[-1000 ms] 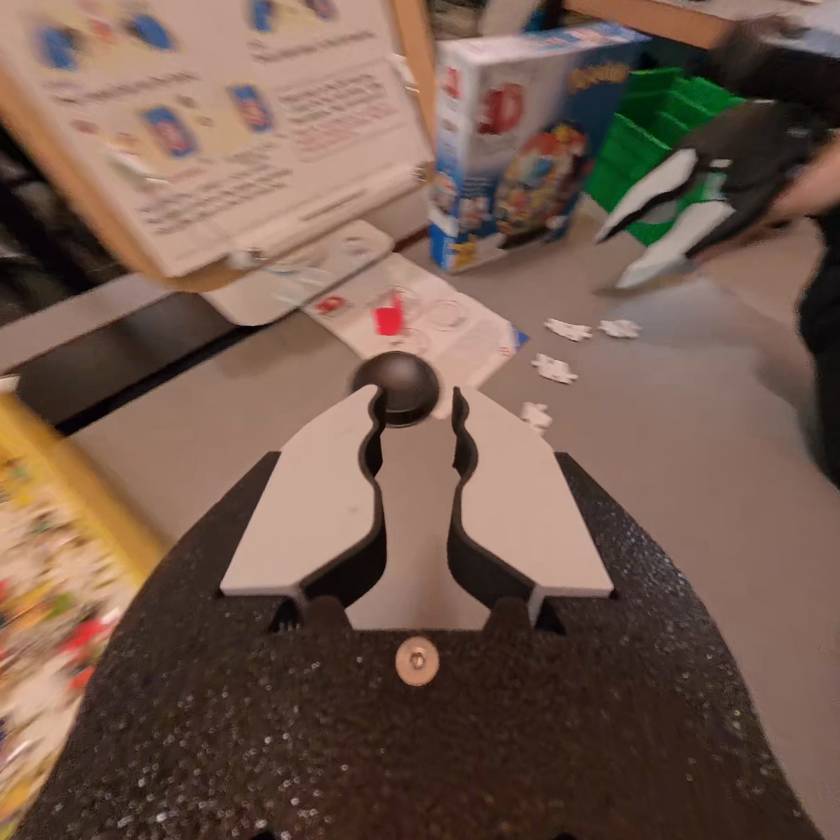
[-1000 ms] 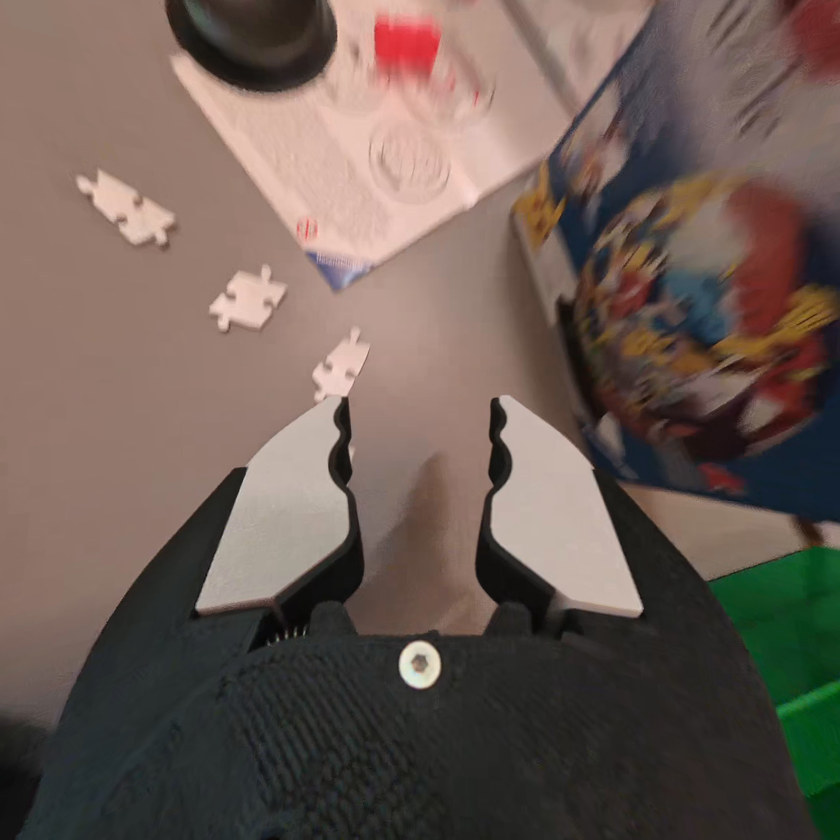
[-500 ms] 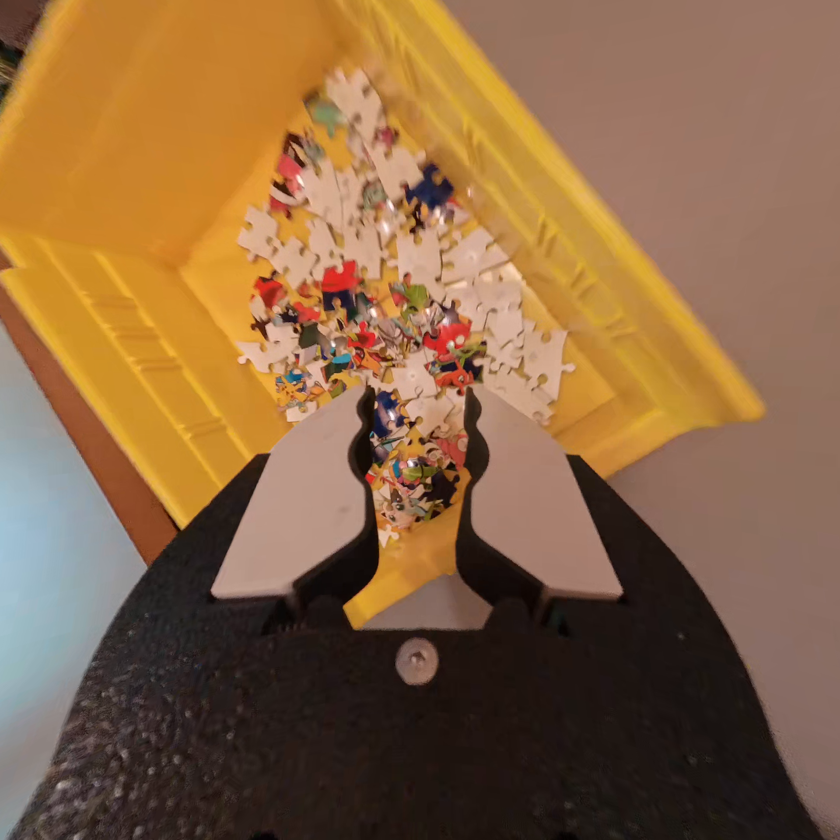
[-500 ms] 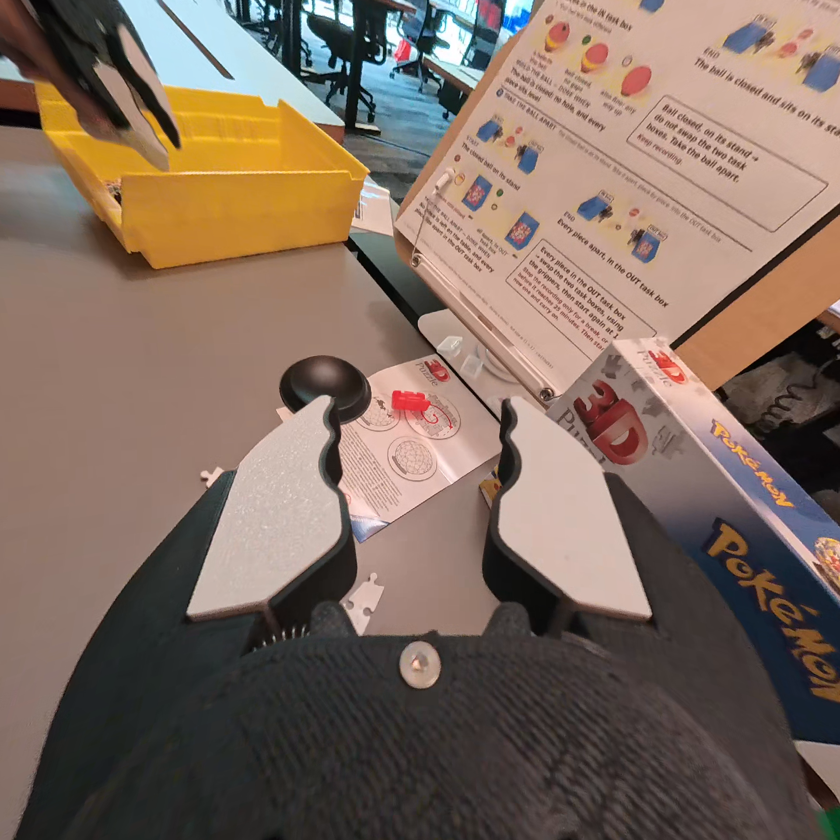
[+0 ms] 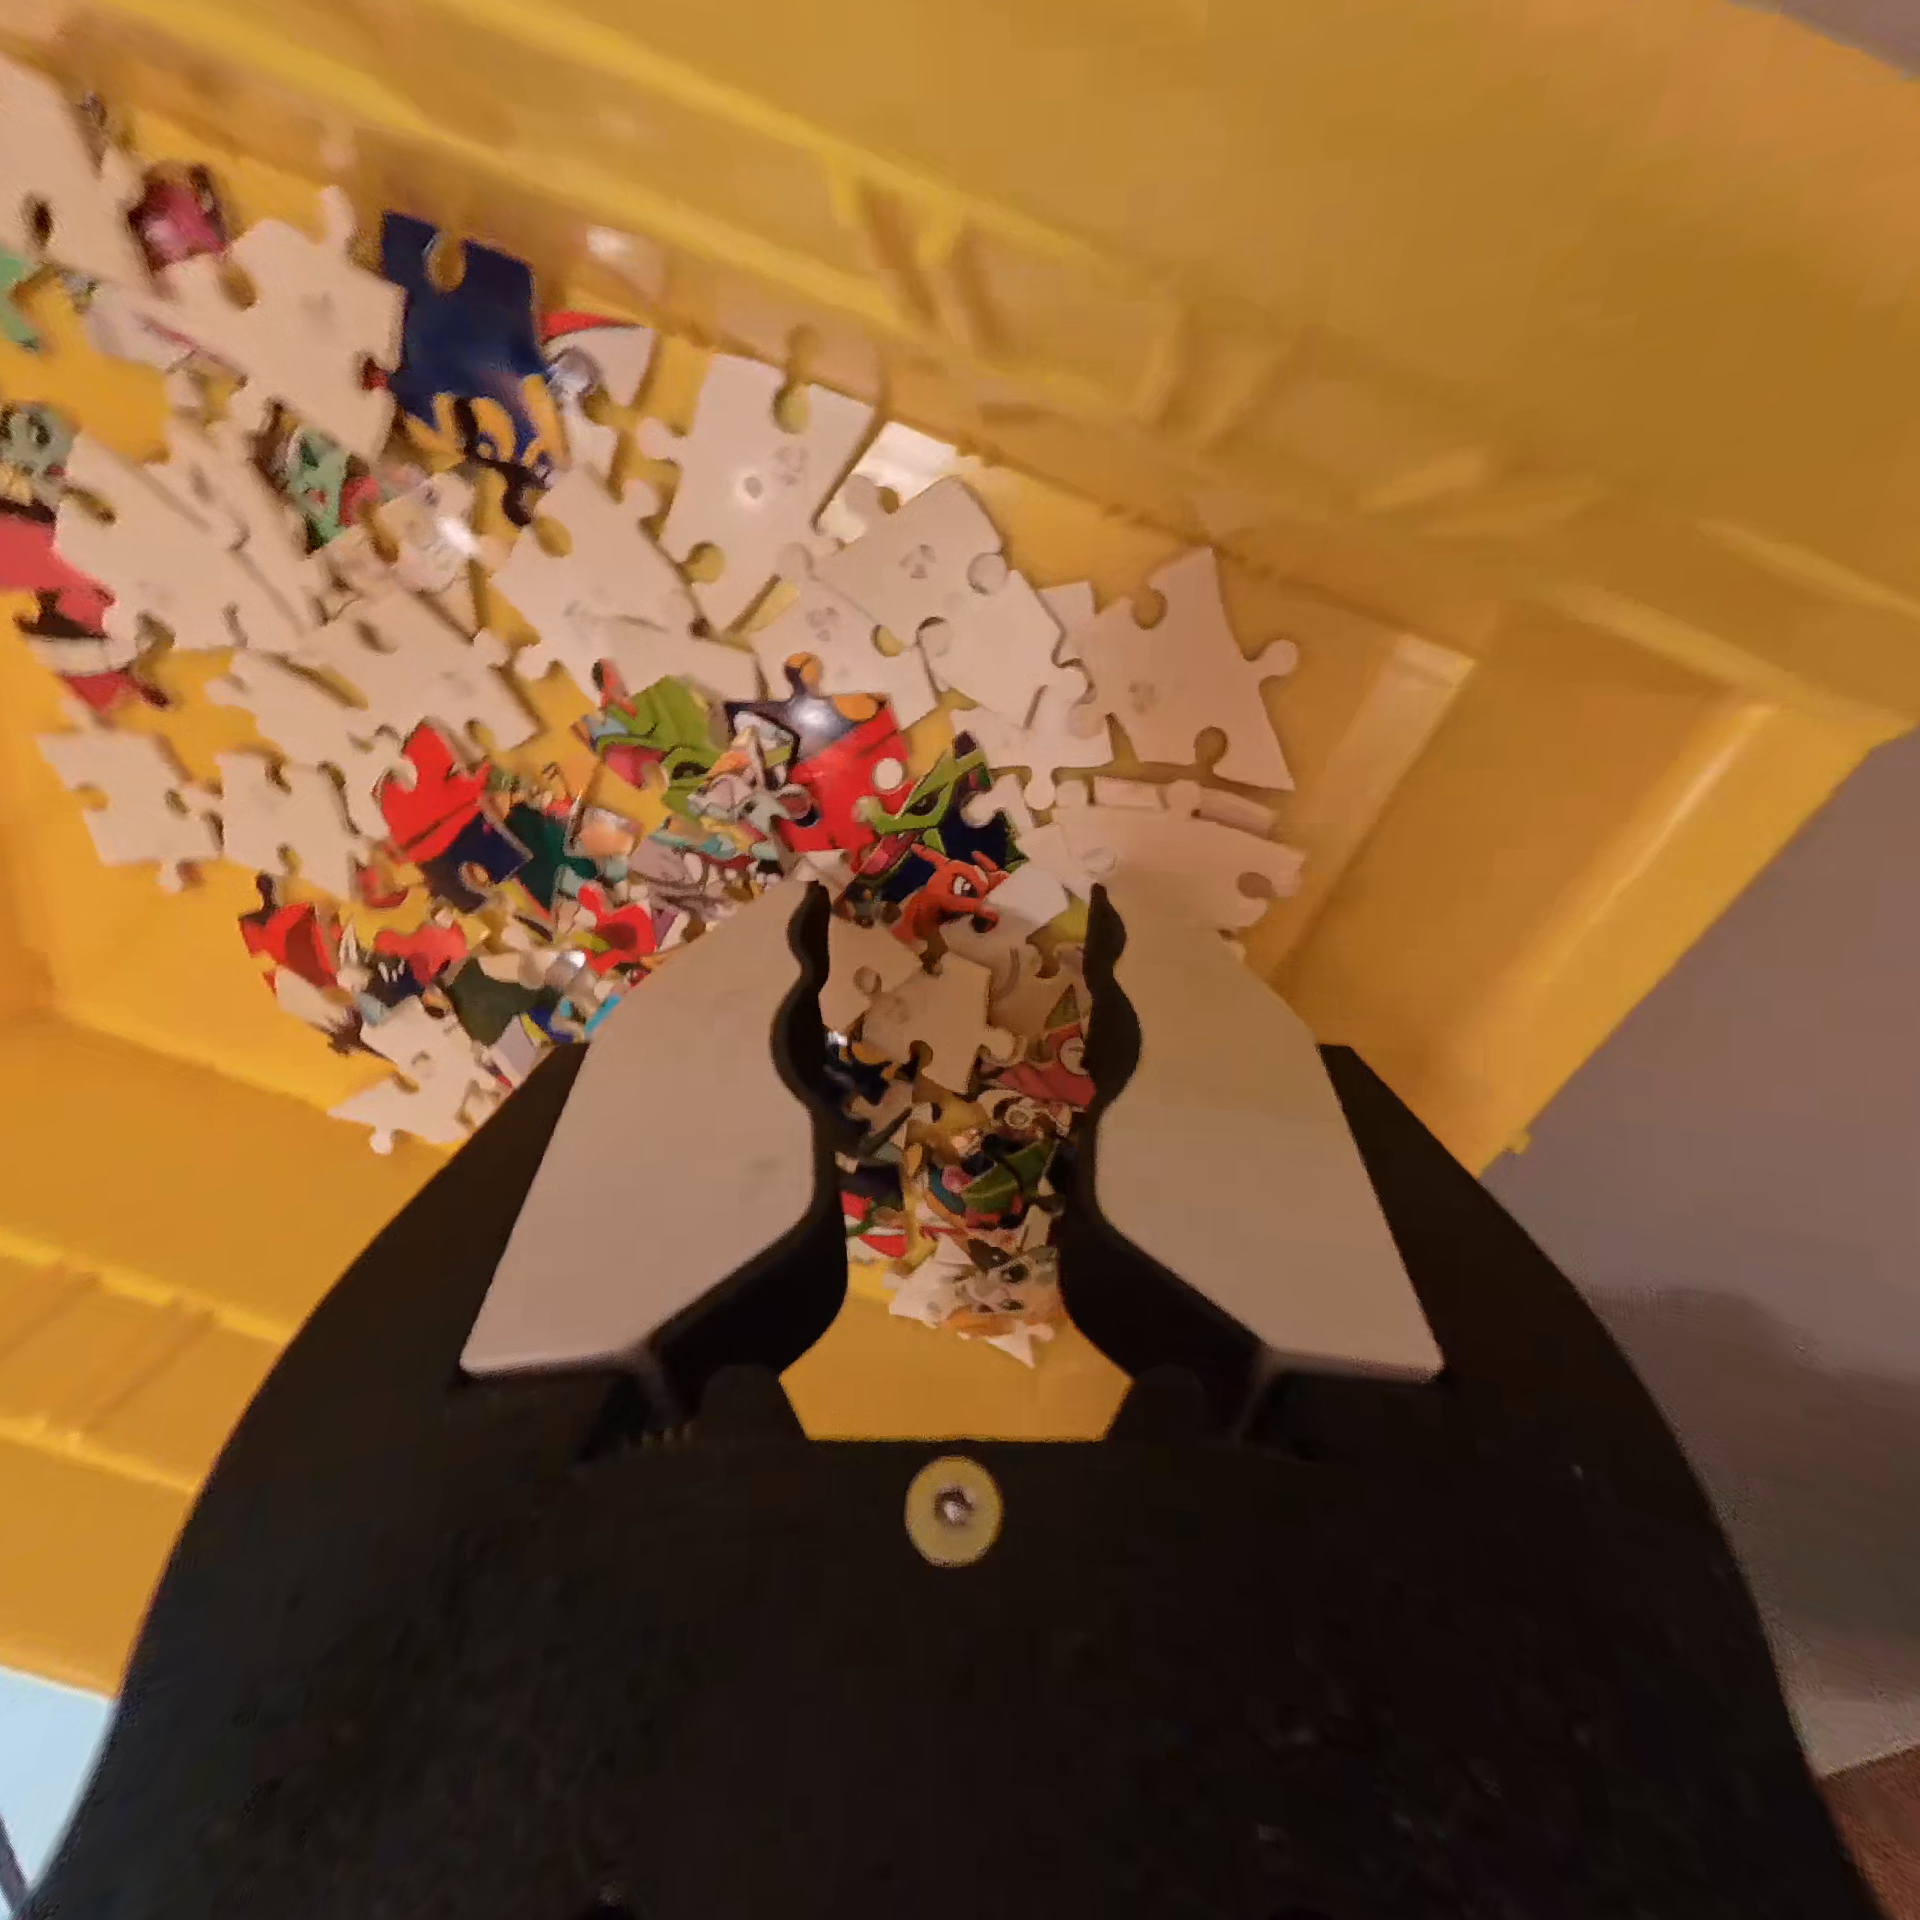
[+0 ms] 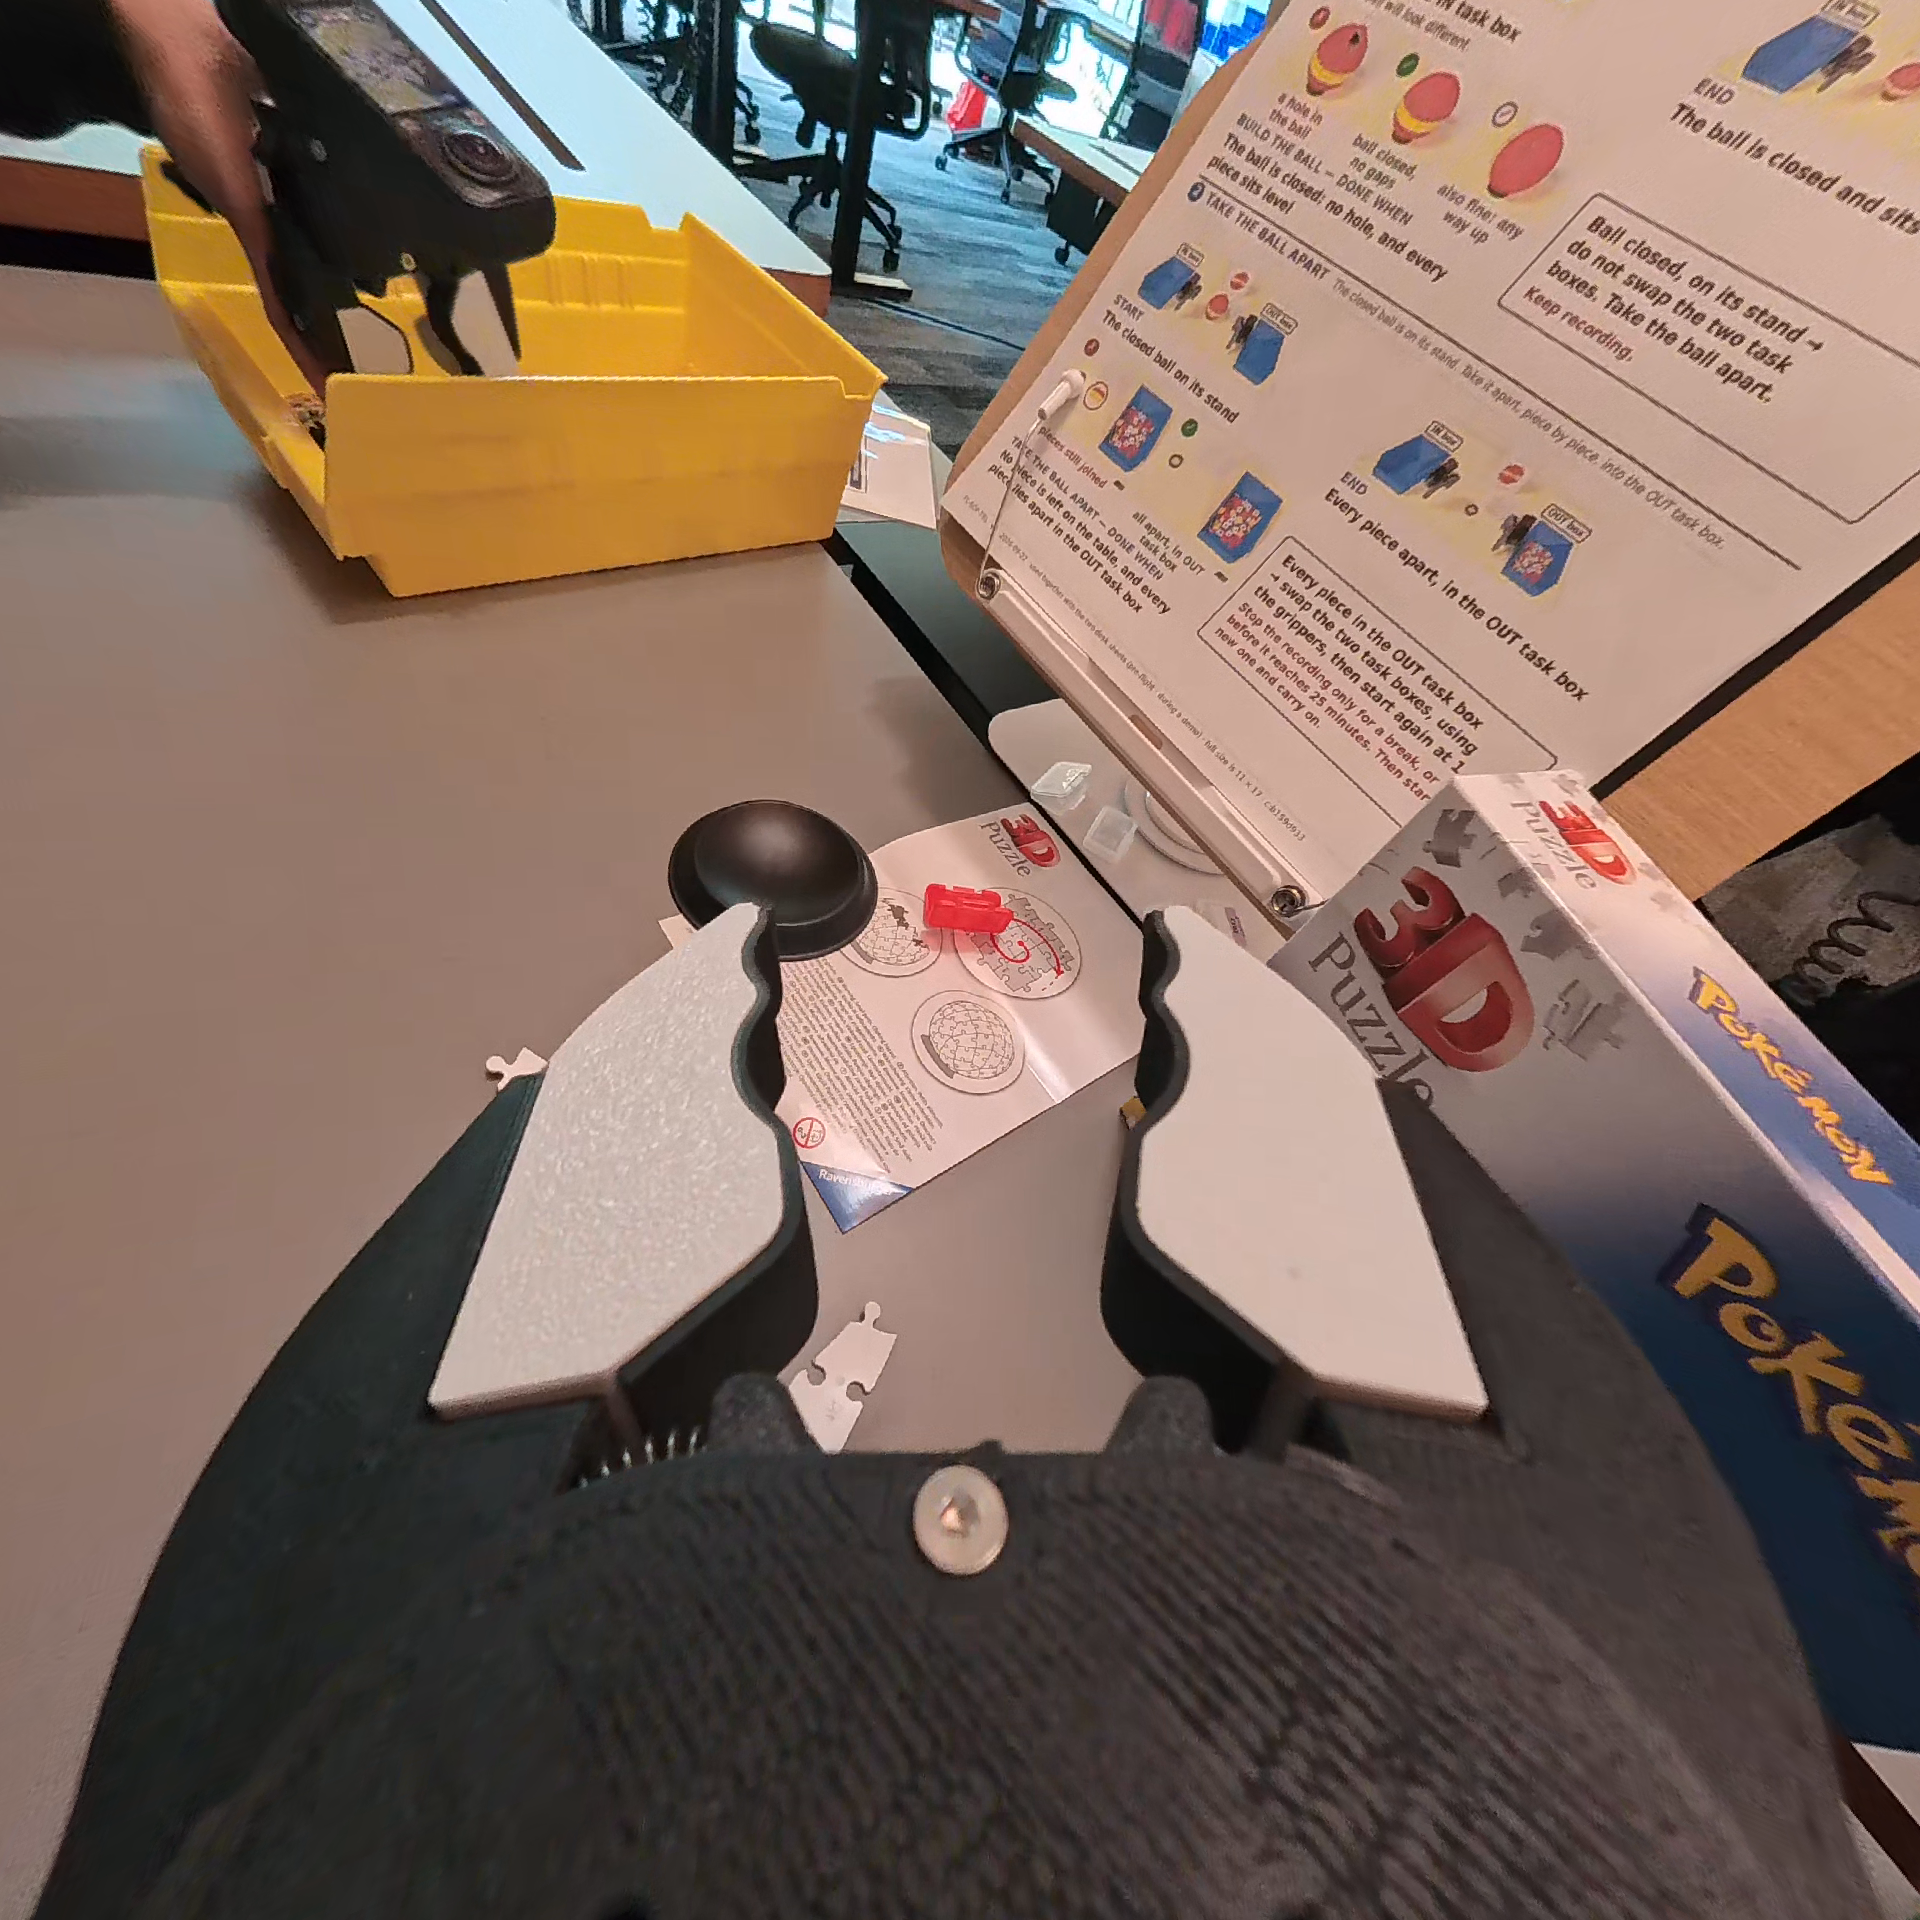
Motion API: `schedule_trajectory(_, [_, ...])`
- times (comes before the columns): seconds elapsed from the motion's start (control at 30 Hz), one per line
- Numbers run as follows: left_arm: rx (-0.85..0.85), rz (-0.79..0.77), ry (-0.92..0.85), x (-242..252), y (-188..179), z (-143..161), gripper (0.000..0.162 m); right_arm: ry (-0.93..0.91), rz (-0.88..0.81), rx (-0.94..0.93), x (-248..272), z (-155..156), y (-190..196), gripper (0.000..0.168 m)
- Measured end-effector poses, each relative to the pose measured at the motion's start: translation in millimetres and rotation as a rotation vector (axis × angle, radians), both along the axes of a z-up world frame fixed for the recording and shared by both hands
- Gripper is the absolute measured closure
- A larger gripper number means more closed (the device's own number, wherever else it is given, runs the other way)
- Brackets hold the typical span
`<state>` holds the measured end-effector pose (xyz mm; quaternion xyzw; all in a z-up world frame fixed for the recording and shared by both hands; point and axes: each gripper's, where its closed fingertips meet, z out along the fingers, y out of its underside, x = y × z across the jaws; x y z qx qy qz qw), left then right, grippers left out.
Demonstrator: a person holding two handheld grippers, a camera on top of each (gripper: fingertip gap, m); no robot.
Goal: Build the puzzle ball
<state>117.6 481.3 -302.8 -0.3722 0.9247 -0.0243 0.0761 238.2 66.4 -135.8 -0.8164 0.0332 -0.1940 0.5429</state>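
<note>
My left gripper (image 5: 951,904) is open and empty, low inside the yellow bin (image 5: 1299,312), just above a heap of loose puzzle pieces (image 5: 831,769), some white side up, some coloured. It also shows far off in the right wrist view (image 6: 457,332), dipping into the same bin (image 6: 582,457). My right gripper (image 6: 951,930) is open and empty above the grey table (image 6: 312,831). Ahead of it stand the black ball stand (image 6: 774,873) and a small red part (image 6: 964,906) on a leaflet (image 6: 966,1029). A white piece (image 6: 847,1371) lies between its fingers.
The puzzle box (image 6: 1621,1143) lies at the right, close to my right finger. A tilted instruction board (image 6: 1455,395) stands behind it. Another white piece (image 6: 514,1062) lies left of my right gripper. A person's hand (image 6: 260,260) holds the left gripper. Tip to tip, the grippers are about 45 cm apart.
My left gripper swung from the table middle to the yellow bin and dropped closer to the pieces. My right gripper tilted up from the table and now holds nearly still.
</note>
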Motion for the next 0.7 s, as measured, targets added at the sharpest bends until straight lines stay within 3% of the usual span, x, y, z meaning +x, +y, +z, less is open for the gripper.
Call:
schedule_trajectory(0.17, [-0.003, -0.019, 0.000, 9.3, 1.2, -0.3, 0.115, 0.006, 0.002, -0.007, 0.3, -2.8, -0.3, 0.101])
schedule_trajectory(0.4, [0.004, 0.039, 0.036, 5.7, 8.6, -1.6, 0.147, 0.002, 0.006, -0.014, -0.7, -2.8, -1.1, 0.102])
schedule_trajectory(0.47, [0.054, -0.013, 0.009, 4.0, 12.1, -0.4, 0.136, 0.004, 0.005, -0.010, -0.3, -2.3, -2.5, 0.102])
schedule_trajectory(0.7, [0.007, -0.072, -0.012, 5.7, -3.1, -4.4, 0.121, 0.004, 0.005, -0.013, -0.5, -2.4, -3.6, 0.102])
